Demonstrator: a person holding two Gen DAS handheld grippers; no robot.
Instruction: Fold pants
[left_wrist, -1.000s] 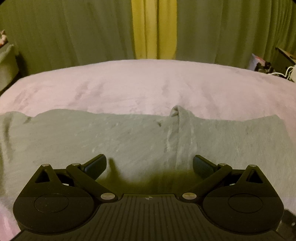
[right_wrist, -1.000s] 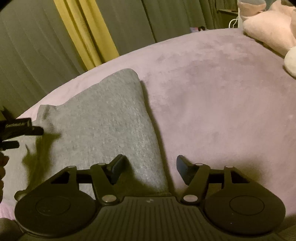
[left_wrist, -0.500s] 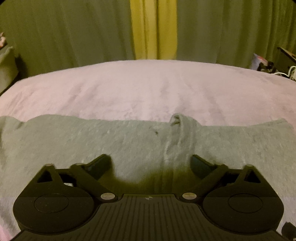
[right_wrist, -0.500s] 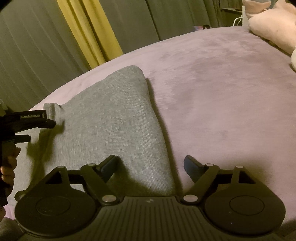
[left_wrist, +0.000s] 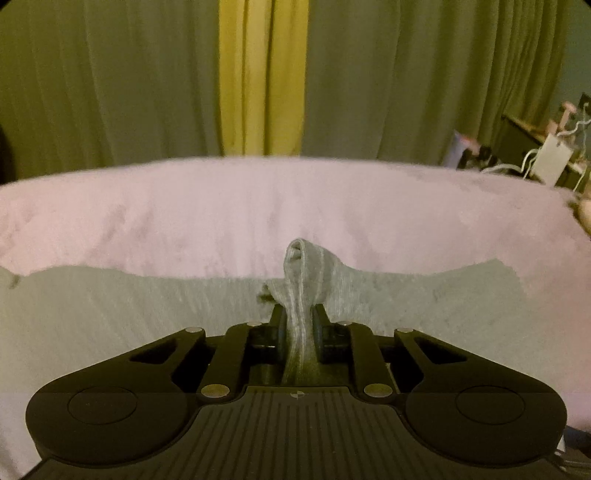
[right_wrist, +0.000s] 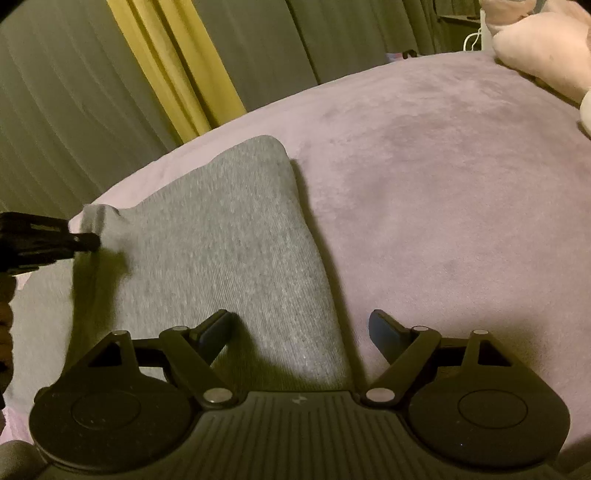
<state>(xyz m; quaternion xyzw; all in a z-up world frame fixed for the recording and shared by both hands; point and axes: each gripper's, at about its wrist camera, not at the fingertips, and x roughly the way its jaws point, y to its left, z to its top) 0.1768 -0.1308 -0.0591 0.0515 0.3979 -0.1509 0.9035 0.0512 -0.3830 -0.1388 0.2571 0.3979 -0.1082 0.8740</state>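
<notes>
Two grippers over one pair of grey pants (right_wrist: 229, 251), spread flat on a pink plush bedspread (right_wrist: 461, 192). Left gripper (left_wrist: 300, 317) pinched tight on a raised ridge of the fabric near the far edge, the pleat standing up between its fingers (left_wrist: 277, 325); seen in the right wrist view at the left border (right_wrist: 79, 242), nipping the same grey corner. Right gripper (right_wrist: 299, 325) spread wide, low over the near end of the pants, left finger above grey cloth, right finger above bare bedspread, gripping nothing. Right edge of the pants running diagonally between those fingers. Broad bare pink surface beyond and to the right of the pants. Green curtains (left_wrist: 406, 81) with a yellow strip (left_wrist: 258, 74) behind the bed's far edge. Pink plush items (right_wrist: 543, 48) at far right. No legible writing, the lettering on the left gripper too blurred.
</notes>
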